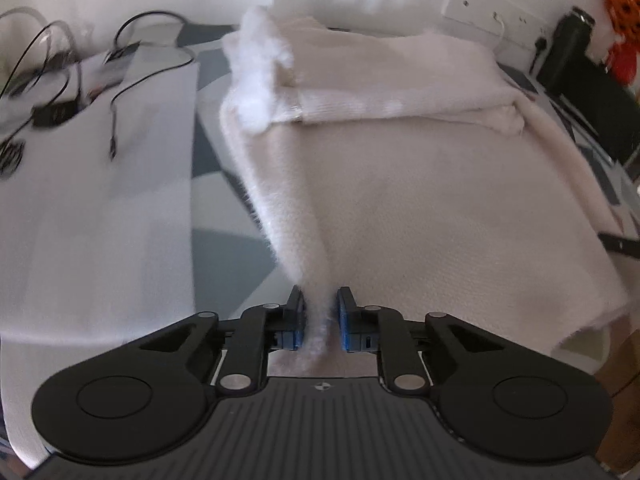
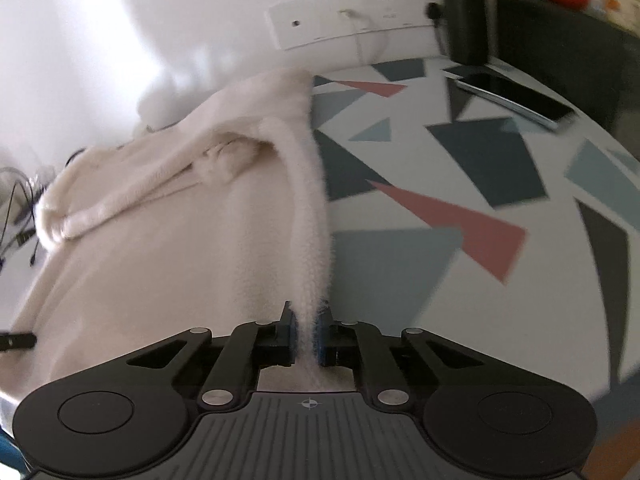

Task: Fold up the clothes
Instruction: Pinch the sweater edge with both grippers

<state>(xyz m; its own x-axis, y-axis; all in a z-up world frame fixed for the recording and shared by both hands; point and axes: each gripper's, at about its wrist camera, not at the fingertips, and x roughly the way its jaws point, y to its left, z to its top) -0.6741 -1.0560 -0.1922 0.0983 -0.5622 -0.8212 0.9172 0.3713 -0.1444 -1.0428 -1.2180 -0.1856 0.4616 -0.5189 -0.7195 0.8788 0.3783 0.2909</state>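
Two corners of a fuzzy cream sweater are being pinched: the left hand-held gripper is clamping the near-left edge between its blue pads, and the right hand-held gripper is clamping the near-right edge. The sweater is lying spread on the patterned bench, its sleeves folded across the far part. A white cloth is lying beside it, carrying black cables.

A black two-finger left gripper with blue pads pinches the near left edge of a fuzzy cream knitted sweater, spread on a patterned tabletop. To the left lies a white cloth, black cables at its far end.
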